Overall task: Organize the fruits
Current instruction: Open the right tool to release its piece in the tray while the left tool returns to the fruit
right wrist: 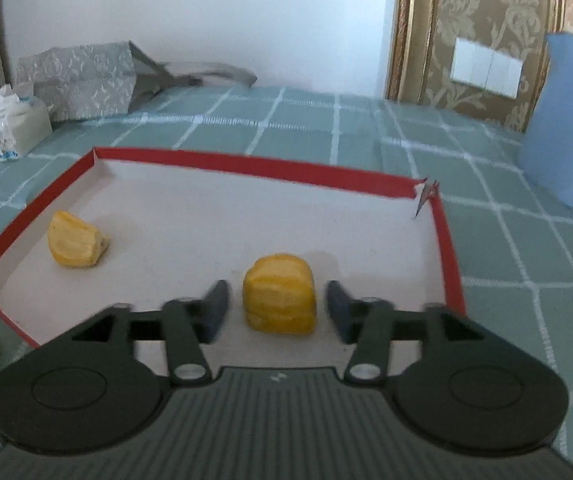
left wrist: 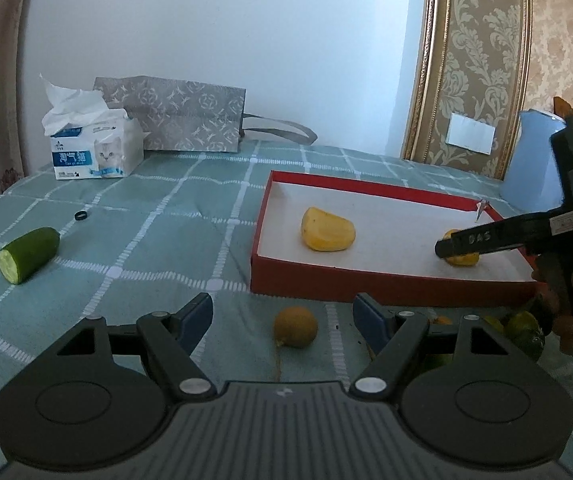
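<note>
Both claws open, yellow fruit gathered in the red tray.

Our right claw (right wrist: 277,310) straddles a yellow chunk (right wrist: 279,294) on the tray (right wrist: 246,164) floor, jaws apart, seemingly not touching; our left claw (left wrist: 282,322) gapes over a brown fruit (left wrist: 295,327) on the tabletop (left wrist: 166,216), likely next.

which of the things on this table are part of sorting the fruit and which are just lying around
Part of the job:
red box
yellow fruit piece between the open right gripper fingers
second yellow piece in the box
round brown fruit before the open left gripper
green citrus

Just lying about:
tissue pack
patterned bag
blue jug
cucumber half
small black ring
</note>
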### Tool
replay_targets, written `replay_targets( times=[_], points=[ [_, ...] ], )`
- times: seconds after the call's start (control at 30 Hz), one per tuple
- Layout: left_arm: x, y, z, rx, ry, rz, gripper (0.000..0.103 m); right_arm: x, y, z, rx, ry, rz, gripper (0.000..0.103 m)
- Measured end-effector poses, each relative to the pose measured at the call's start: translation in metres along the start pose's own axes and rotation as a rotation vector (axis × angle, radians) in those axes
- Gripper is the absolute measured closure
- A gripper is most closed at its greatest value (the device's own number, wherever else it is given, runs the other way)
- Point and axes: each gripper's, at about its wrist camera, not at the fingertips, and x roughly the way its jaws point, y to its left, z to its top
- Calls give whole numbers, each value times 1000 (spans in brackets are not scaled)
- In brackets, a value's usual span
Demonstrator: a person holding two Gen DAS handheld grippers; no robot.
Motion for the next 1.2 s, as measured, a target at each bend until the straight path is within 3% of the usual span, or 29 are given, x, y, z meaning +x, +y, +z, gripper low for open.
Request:
replay_targets(
  times=[0.07, 0.2, 0.5, 0.57, 0.67, 0.83, 1.2],
  points=[
    [0, 0, 0, 3, 1, 5, 26, -13, -2, -2, 8, -49, -27, 21],
    [-1, 0, -1, 6, -5, 28, 26, -59, -9, -23, 6, -175, -45, 5],
    [-14, 7, -10, 36, -24, 58, 26, -159, -25, -116, -71, -408, -65, 0],
    [-18, 11, -18, 53, -28, 59, 20, -166, -28, -127, -94, -411, -73, 0],
    [-25, 25, -21, -15, -19, 4, 20, -165, -33, -140, -80, -396, -18, 0],
    [-25, 24, -18, -13, -6, 28, 19, -166, -36, -143, -56, -389, 0, 0],
    [-13, -9, -10, 135, 8, 26, 20, -162, -42, -142, -16, -370, 10, 0]
  ],
)
